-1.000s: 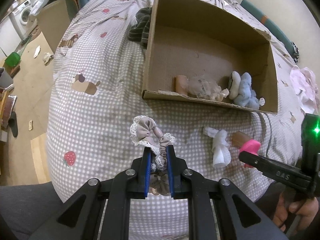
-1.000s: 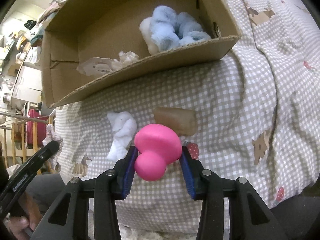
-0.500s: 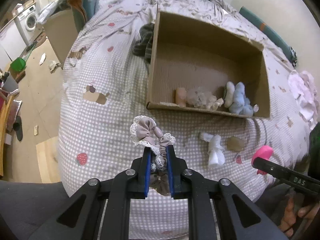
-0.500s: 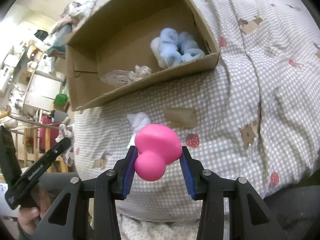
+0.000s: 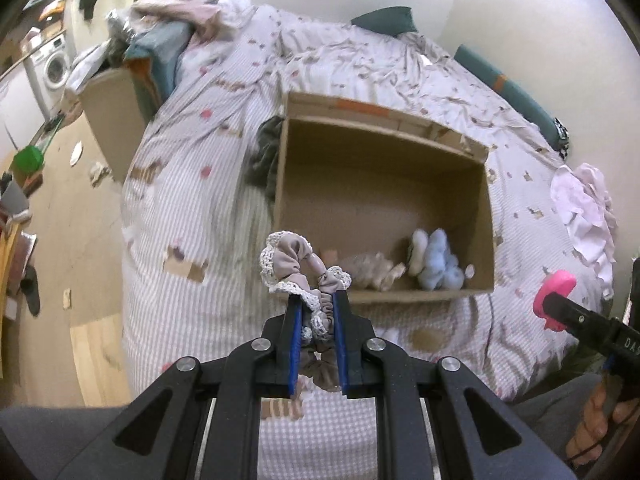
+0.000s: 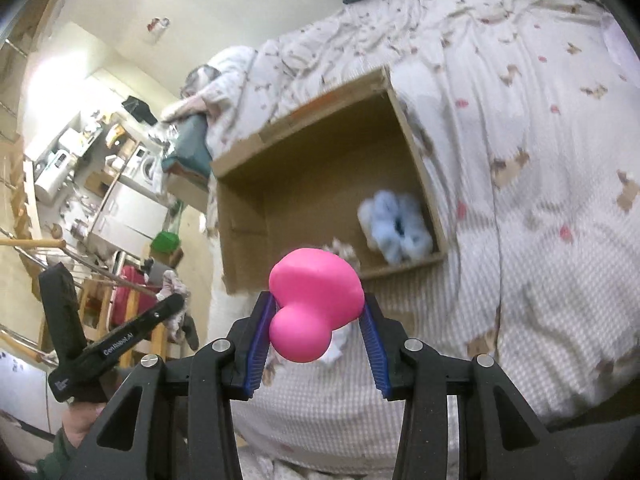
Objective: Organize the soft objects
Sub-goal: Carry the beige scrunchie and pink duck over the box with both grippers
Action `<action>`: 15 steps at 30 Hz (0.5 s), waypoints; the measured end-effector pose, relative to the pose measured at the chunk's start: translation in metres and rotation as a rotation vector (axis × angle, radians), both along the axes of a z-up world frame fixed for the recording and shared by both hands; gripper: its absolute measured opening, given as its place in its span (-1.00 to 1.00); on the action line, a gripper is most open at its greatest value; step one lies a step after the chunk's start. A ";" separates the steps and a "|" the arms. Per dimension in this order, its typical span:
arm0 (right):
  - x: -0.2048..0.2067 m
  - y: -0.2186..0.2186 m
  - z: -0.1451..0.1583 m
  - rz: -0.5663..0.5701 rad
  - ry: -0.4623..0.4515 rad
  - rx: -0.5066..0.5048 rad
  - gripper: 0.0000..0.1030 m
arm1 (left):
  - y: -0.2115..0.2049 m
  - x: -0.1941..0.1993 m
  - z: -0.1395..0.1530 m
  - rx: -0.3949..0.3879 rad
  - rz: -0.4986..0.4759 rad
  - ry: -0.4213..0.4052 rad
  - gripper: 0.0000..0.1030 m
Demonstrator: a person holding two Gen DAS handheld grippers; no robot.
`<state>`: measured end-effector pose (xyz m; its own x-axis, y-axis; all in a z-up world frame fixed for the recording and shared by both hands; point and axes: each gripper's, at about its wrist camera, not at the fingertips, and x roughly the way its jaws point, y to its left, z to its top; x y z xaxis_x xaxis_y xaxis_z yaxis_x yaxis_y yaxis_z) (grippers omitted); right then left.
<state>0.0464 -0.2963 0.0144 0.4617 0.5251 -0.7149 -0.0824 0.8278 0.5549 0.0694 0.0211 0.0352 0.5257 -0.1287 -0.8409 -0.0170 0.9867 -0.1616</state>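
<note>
My left gripper [image 5: 316,300] is shut on a beige scrunchie with a lace edge [image 5: 292,264], held in the air in front of the open cardboard box [image 5: 280,184] on the bed. My right gripper [image 6: 318,304] is shut on a pink heart-shaped soft toy [image 6: 316,288], also raised above the bed. The same pink toy [image 5: 556,286] appears at the right in the left wrist view. Inside the box lie a fluffy blue item [image 5: 438,266] and a pale crumpled piece [image 5: 368,266]. The blue item [image 6: 394,224] sits in the box's near right corner.
A tan soft piece [image 5: 424,336] and a white cloth [image 6: 336,348] lie on the checked bedspread [image 5: 192,184] before the box. A dark garment [image 5: 266,148] lies against the box's left wall. Pink-white clothes [image 5: 584,204] lie at the right. The floor drops off at left.
Both grippers have risen and tilted up, each keeping its grip. The box and bed now look farther below, and more of the room shows.
</note>
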 end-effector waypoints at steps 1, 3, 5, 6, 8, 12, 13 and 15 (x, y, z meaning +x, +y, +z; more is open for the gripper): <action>0.005 0.003 0.004 0.002 -0.006 -0.004 -0.13 | -0.003 0.005 0.002 0.002 -0.006 -0.004 -0.74; 0.016 0.009 0.007 0.006 -0.015 -0.004 -0.12 | -0.006 0.012 0.006 0.007 -0.016 -0.013 -0.74; 0.027 0.015 0.009 0.013 -0.021 -0.011 -0.13 | -0.009 0.020 0.009 0.014 -0.022 -0.021 -0.74; 0.032 0.018 0.009 0.017 -0.023 -0.014 -0.13 | -0.010 0.024 0.009 0.018 -0.025 -0.022 -0.74; 0.042 0.025 0.007 0.026 -0.032 -0.022 -0.13 | -0.011 0.033 0.005 0.032 -0.028 -0.020 -0.74; 0.058 0.034 -0.006 0.032 -0.044 -0.027 -0.13 | -0.013 0.052 -0.011 0.045 -0.035 -0.007 -0.74; 0.063 0.037 -0.012 0.035 -0.042 -0.035 -0.13 | -0.014 0.057 -0.018 0.053 -0.036 -0.003 -0.74; 0.070 0.042 -0.022 0.035 -0.039 -0.048 -0.12 | -0.014 0.066 -0.032 0.056 -0.036 0.009 -0.74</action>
